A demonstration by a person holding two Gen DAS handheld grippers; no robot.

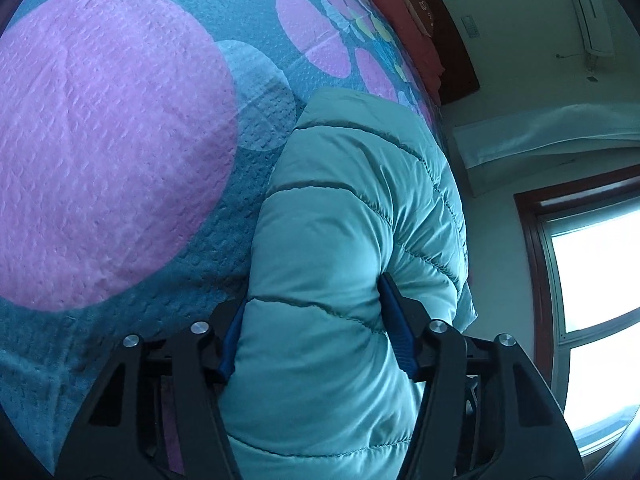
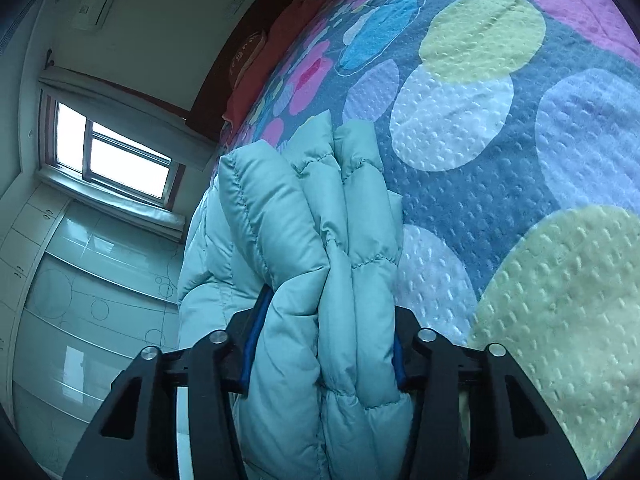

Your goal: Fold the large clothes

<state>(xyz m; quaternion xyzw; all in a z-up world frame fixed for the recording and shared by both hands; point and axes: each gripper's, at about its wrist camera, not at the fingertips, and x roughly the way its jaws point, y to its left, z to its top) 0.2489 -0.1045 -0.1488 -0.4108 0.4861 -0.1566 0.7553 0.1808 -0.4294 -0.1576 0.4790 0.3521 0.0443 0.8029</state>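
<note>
A pale teal quilted puffer jacket [image 1: 344,216] is bunched up at the edge of a bed with a blue spotted cover [image 1: 120,140]. My left gripper [image 1: 316,320] is shut on a thick fold of the jacket, blue pads pressed into both sides. In the right wrist view the jacket [image 2: 304,232] shows as several stacked padded layers over the bed cover [image 2: 500,160]. My right gripper [image 2: 324,344] is shut on these layers. Both grips hold the jacket raised off the cover.
A red pillow [image 2: 264,60] and dark headboard [image 1: 452,48] lie at the bed's far end. A window [image 2: 108,152] and glossy wardrobe doors [image 2: 80,300] are beside the bed. An air conditioner [image 1: 588,8] hangs on the wall.
</note>
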